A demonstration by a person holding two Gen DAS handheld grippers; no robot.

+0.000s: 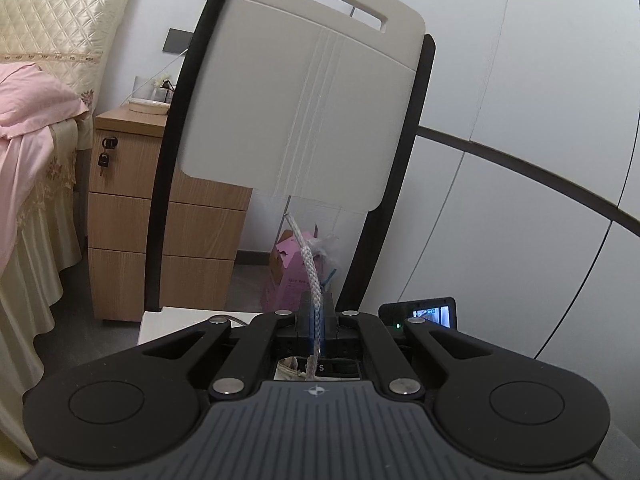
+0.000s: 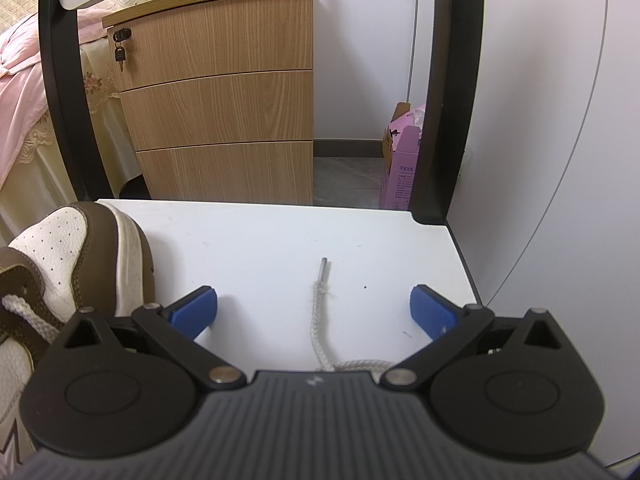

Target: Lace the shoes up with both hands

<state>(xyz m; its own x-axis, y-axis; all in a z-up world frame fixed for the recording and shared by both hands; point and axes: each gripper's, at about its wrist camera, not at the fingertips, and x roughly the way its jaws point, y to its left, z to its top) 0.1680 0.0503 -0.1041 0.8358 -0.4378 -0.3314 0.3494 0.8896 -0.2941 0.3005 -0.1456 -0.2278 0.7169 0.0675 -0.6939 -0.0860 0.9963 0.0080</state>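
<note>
Shoe (image 2: 60,280) cut off by left edge, heel hidden behind right gripper (image 2: 314,312) body. Lace (image 2: 320,336) near end runs under it. Box (image 2: 402,168) print unreadable.

Both pictures are bright, with soft and even indoor light and no hard glare. Shadows are weak; only a pale one lies under the gripper (image 2: 314,312) on the white surface (image 2: 260,240). The fisheye lens bends straight lines strongly near the edges, and the corners go dark. Focus is mostly sharp.
</note>
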